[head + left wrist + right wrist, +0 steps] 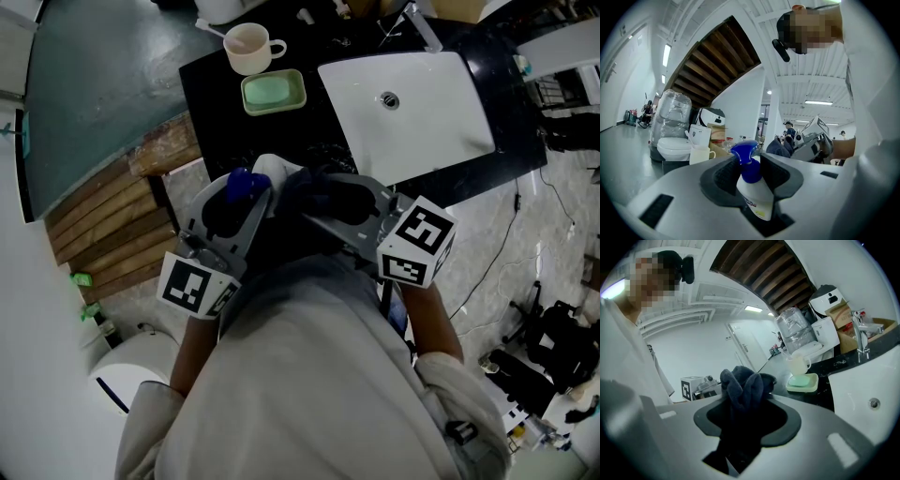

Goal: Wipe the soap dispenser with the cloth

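The soap dispenser (752, 187), a white bottle with a blue pump top, is clamped between your left gripper's (751, 165) jaws and held clear of the table (211, 112) near your chest, which leaves its sides free for wiping. Your right gripper's (746, 404) jaws pinch the dark blue cloth (743, 387), and a wad pokes past the tips as the wiping face. Your left gripper points level and the right tips slightly down, close beside the bottle; contact is unclear. The sink (412, 122) and soap dish (273, 92) lie beyond.
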Demonstrator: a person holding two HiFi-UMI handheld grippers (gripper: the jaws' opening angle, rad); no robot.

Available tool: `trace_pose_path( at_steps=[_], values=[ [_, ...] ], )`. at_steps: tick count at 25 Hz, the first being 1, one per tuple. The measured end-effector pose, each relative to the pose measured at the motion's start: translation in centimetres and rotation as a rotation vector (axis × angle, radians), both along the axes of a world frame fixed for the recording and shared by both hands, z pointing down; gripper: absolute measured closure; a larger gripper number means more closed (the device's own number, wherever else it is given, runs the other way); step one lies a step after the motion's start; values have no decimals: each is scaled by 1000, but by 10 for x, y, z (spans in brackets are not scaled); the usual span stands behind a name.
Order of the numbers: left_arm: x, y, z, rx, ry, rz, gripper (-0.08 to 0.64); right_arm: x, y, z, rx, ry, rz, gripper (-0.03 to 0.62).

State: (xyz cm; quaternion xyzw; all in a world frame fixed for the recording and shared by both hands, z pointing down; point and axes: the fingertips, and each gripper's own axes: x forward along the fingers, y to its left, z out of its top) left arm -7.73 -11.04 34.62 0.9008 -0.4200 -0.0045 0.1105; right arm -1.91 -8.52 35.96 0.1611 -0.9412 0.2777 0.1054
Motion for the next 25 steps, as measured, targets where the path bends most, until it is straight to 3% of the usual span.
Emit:
trace_pose_path(
  at_steps=[17, 25],
  values=[
    [23, 8, -4, 31, -128, 84, 431, 9, -14, -24, 19, -111, 59, 443],
    [35, 6, -8, 29, -117, 94, 431, 20, -24, -27, 34, -136, 106, 442]
  ],
)
